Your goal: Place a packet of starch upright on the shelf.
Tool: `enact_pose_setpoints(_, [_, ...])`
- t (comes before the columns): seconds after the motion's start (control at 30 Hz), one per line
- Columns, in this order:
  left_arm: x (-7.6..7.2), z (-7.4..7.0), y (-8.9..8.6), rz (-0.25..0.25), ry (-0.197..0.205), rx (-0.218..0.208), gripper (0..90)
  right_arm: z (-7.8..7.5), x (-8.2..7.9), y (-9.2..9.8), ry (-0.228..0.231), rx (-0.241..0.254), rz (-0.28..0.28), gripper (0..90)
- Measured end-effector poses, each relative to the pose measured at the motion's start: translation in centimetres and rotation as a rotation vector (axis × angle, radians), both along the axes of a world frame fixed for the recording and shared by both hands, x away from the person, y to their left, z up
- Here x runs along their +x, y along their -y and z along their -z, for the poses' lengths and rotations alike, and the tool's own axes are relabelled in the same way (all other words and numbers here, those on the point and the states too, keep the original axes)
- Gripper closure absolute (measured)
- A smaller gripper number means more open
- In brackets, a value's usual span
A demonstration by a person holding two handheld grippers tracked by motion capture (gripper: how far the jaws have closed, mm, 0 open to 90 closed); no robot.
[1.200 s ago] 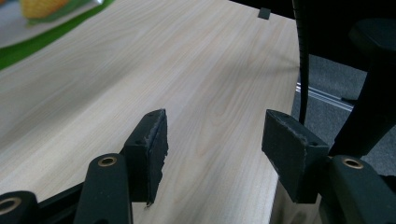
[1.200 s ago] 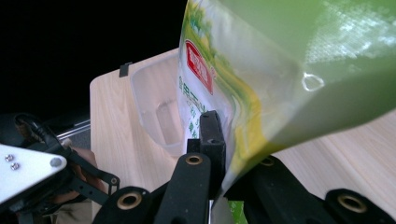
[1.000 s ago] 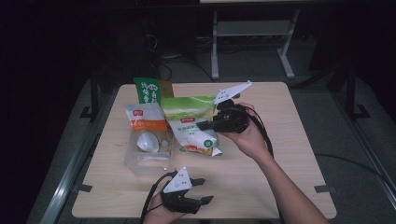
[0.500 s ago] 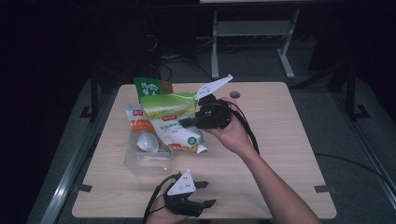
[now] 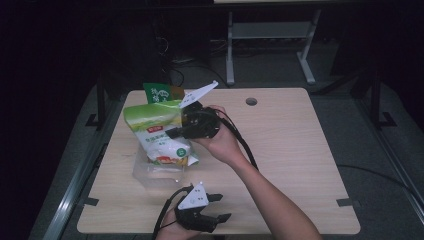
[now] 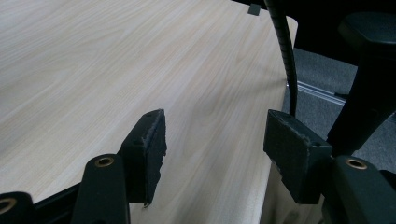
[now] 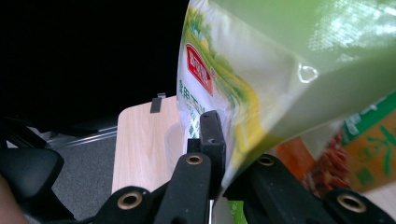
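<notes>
Right gripper (image 5: 172, 133) pinched the green snack bag (image 5: 159, 135) by its thin edge — light, crinkly, slippery stuff that sagged — while the left gripper (image 5: 220, 207) sat open, empty, on the tabletop (image 5: 300, 150).

The table (image 5: 300, 150) is pale wood with a fine straight grain and a smooth matt face. The green and white bag (image 5: 157, 132) is glossy plastic film that throws back light and creases. Under it sits a clear plastic box (image 5: 150, 172), thin and shiny. The gripper pads (image 6: 152, 144) are black foam or rubber, dull and rough, frayed at the edges. The cable (image 6: 285, 51) looks ribbed, matt black.
</notes>
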State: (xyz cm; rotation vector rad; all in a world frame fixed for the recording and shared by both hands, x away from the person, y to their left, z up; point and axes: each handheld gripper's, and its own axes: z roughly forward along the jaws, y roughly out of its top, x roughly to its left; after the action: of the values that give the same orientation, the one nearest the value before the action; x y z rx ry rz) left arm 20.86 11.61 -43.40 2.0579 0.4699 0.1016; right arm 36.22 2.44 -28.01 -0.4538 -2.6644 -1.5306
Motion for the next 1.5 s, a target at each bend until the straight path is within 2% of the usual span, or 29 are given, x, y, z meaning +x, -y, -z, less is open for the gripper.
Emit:
enact_pose_setpoints(0.33, [0.1, 0.0, -0.1, 0.004, -0.009, -0.003, 37.9, 2.3, 0.1, -3.7, -0.028, -0.007, -0.031, 89.2])
enact_pose_setpoints(0.6, [0.1, -0.1, 0.0, 0.021, -0.011, -0.015, 37.8, 4.4, 0.3, -5.4, -0.062, -0.006, -0.051, 89.2])
enact_pose_setpoints(0.7, [0.2, -0.1, -0.1, 0.027, -0.006, -0.003, 37.9, 5.0, 0.4, -5.7, -0.072, 0.000, -0.055, 89.3])
enact_pose_setpoints(0.87, [0.0, -0.1, -0.1, 0.014, -0.032, -0.024, 37.8, 6.0, 0.5, -6.0, -0.081, 0.004, -0.052, 89.3])
enact_pose_setpoints(0.9, [0.0, -0.1, -0.1, 0.014, -0.032, -0.025, 37.8, 6.2, 0.5, -6.0, -0.094, 0.008, -0.054, 89.3])
enact_pose_setpoints(1.03, [0.0, -0.2, -0.2, 0.018, -0.022, -0.023, 37.8, 7.3, 0.5, -6.2, -0.098, -0.007, -0.049, 89.2])
enact_pose_setpoints(1.17, [-0.1, -0.2, -0.1, 0.020, -0.017, -0.017, 37.8, 8.2, 0.6, -6.0, -0.111, 0.001, -0.039, 89.0])
enact_pose_setpoints(1.27, [0.0, -0.2, -0.1, 0.018, -0.018, -0.019, 37.8, 8.5, 0.7, -5.6, -0.135, 0.016, -0.041, 87.9])
enact_pose_setpoints(1.5, [0.1, -0.2, 0.0, 0.017, -0.013, -0.017, 37.7, 8.1, 0.6, -5.0, -0.113, 0.010, -0.041, 81.4])
